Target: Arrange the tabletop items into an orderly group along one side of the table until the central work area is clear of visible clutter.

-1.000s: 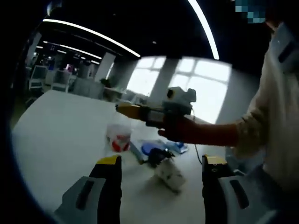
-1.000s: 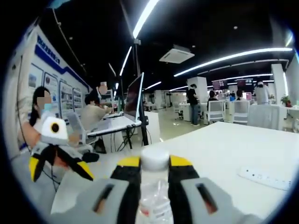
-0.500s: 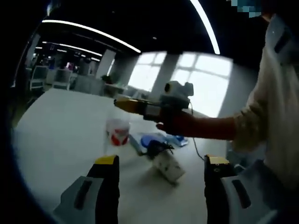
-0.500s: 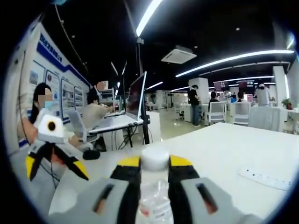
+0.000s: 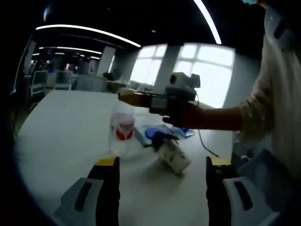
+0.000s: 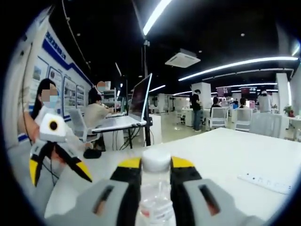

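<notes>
We are gripping a clear bottle (image 6: 156, 188) with a white cap at the bottom centre of the right gripper view, our right gripper (image 6: 156, 165) closed on its neck. In the left gripper view the bottle (image 5: 122, 129) is showing a red label and standing at centre, its base on the white table (image 5: 61, 127), beside blue items (image 5: 157, 133) and a white power strip (image 5: 174, 157). Our left gripper (image 5: 162, 162) is hanging wide open, holding nothing, at the bottom of the frame. Another power strip (image 6: 263, 182) is lying at the right. Ceiling lights (image 6: 235, 62) are glowing over office desks (image 6: 120, 123).
</notes>
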A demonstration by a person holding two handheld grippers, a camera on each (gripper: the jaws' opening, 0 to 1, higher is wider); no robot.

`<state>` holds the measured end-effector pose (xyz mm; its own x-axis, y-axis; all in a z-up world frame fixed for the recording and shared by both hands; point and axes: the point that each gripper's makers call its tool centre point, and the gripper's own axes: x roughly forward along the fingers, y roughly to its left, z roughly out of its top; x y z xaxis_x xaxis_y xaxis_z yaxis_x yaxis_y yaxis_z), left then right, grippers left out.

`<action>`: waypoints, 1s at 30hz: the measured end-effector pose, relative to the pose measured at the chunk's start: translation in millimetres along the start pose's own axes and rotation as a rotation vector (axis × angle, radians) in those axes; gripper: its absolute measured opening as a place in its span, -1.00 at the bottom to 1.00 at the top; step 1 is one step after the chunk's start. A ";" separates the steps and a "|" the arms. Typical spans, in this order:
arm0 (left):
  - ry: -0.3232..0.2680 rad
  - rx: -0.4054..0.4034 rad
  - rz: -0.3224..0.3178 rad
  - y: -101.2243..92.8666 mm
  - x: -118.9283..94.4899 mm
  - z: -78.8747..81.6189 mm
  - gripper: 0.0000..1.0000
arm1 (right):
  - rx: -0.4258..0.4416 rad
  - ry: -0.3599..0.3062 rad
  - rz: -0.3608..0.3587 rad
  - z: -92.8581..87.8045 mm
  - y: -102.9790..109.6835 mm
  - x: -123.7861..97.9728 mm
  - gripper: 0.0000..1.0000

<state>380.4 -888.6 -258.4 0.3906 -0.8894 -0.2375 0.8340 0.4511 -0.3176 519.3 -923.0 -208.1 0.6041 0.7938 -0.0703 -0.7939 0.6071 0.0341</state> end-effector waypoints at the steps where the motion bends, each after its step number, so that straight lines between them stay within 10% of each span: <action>1: 0.002 0.001 0.000 -0.5 0.1 -0.9 0.42 | -0.001 0.003 0.003 -0.2 0.4 0.0 -0.60; 30: -0.009 0.017 -0.016 -16.6 8.3 8.6 0.37 | 0.049 -0.014 -0.046 20.2 -1.3 -35.0 -0.41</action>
<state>373.1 -904.1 -247.3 0.3805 -0.8973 -0.2239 0.8468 0.4353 -0.3055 500.6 -950.9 -185.5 0.6409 0.7653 -0.0591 -0.7611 0.6436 0.0803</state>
